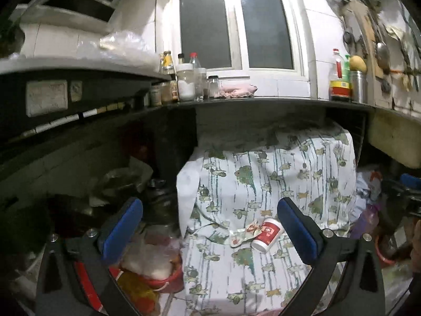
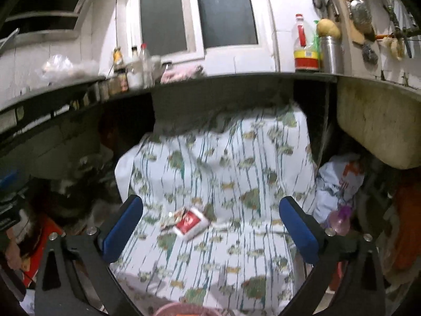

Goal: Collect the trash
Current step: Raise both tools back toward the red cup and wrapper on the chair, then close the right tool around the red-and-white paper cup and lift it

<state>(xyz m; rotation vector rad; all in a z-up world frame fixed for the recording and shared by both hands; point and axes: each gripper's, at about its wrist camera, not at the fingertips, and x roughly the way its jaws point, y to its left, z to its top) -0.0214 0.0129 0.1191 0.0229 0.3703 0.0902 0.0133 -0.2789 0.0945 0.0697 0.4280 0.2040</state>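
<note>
Both the left tool (image 1: 210,226) and right tool (image 2: 210,223) gaped empty over the patterned cloth (image 1: 263,184); the red cup (image 1: 267,234) lay beside a torn wrapper (image 1: 243,234), sharp only in the left view.

White-tiled wall (image 1: 289,84), dark window (image 1: 265,23) above a black counter (image 1: 263,102).

Patterned cloth (image 1: 263,184), red cup (image 1: 267,234), wrapper (image 1: 243,233)

Home kitchen: dark table (image 1: 263,102) under window (image 1: 236,21) carrying spice jars (image 1: 184,84), oil bottle (image 1: 339,79); ladles (image 1: 382,52) hanging on tiled wall.
</note>
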